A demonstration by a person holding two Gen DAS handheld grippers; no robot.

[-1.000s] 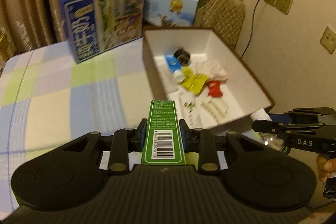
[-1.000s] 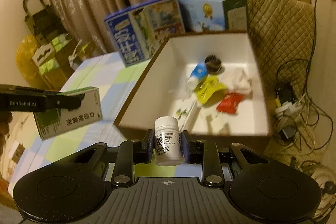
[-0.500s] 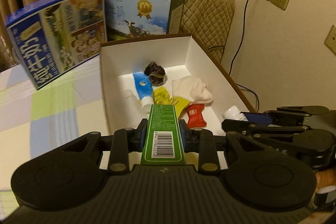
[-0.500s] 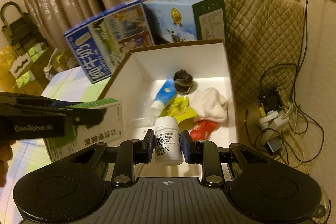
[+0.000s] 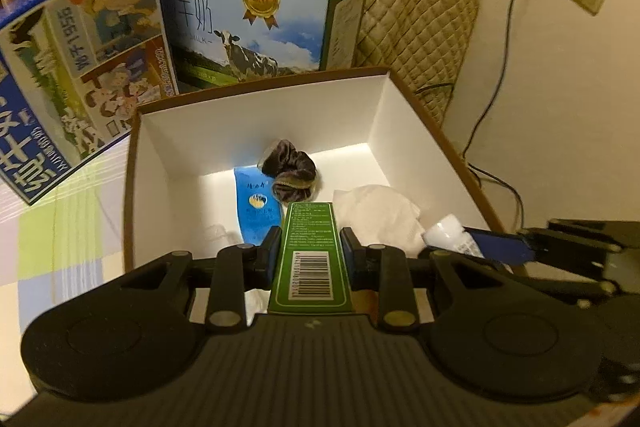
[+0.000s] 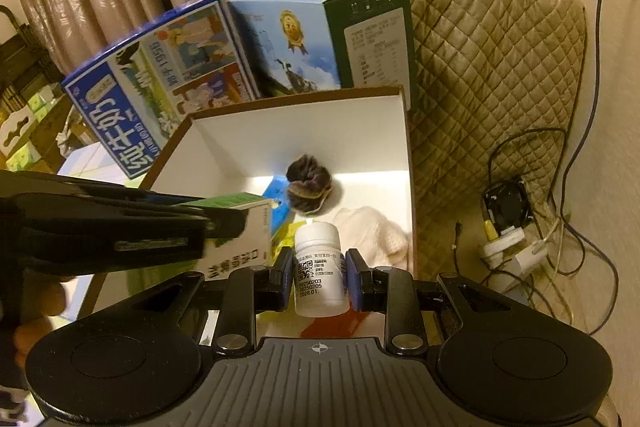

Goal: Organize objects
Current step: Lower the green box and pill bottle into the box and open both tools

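Left claw clamping flat green carton, right claw gripping white cylindrical bottle.

A glossy printed card carton is seen, a smooth white plastic bottle, matt white card box walls, a velvety scrunchie, quilted cloth chair cover.
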